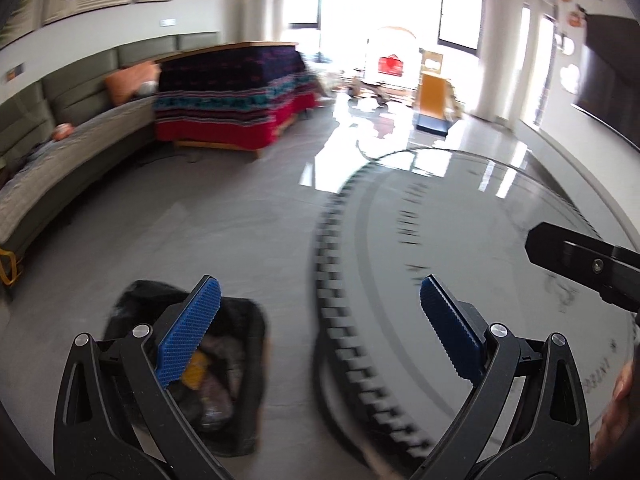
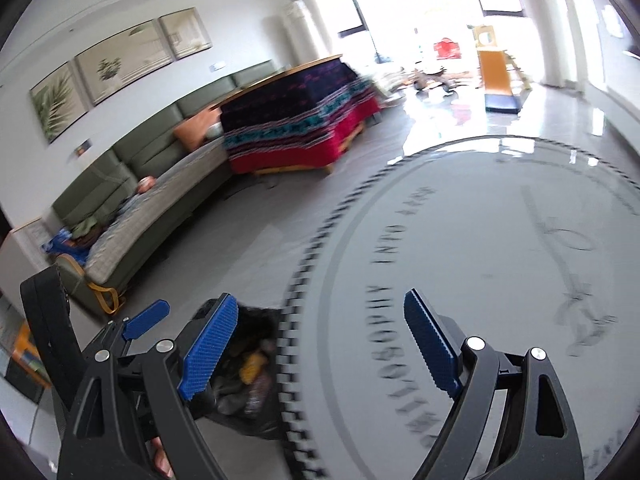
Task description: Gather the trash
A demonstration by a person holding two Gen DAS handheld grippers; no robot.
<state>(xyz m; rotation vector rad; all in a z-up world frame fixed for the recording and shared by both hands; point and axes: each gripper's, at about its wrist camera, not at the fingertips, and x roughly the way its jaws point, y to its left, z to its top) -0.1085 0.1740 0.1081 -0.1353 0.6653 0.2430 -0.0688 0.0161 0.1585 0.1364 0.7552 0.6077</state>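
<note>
A black-lined trash bin (image 1: 236, 376) stands on the floor left of a round grey table (image 1: 480, 264). It holds several pieces of trash, one of them yellow (image 1: 195, 372). My left gripper (image 1: 320, 316) is open and empty, above the table's left edge and the bin. My right gripper (image 2: 320, 340) is open and empty over the same table edge (image 2: 500, 280). The bin (image 2: 248, 380) shows in the right wrist view behind the left finger, with the yellow trash (image 2: 251, 366) inside. The left gripper's blue pad (image 2: 146, 319) shows at lower left. Part of the right gripper (image 1: 580, 260) shows in the left wrist view.
A long green sofa (image 2: 160, 200) runs along the left wall. A low table under a patterned red cloth (image 1: 240, 92) stands beyond it. A yellow slide (image 1: 432, 96) and toys sit by the bright window. Grey glossy floor (image 1: 200, 220) lies between sofa and round table.
</note>
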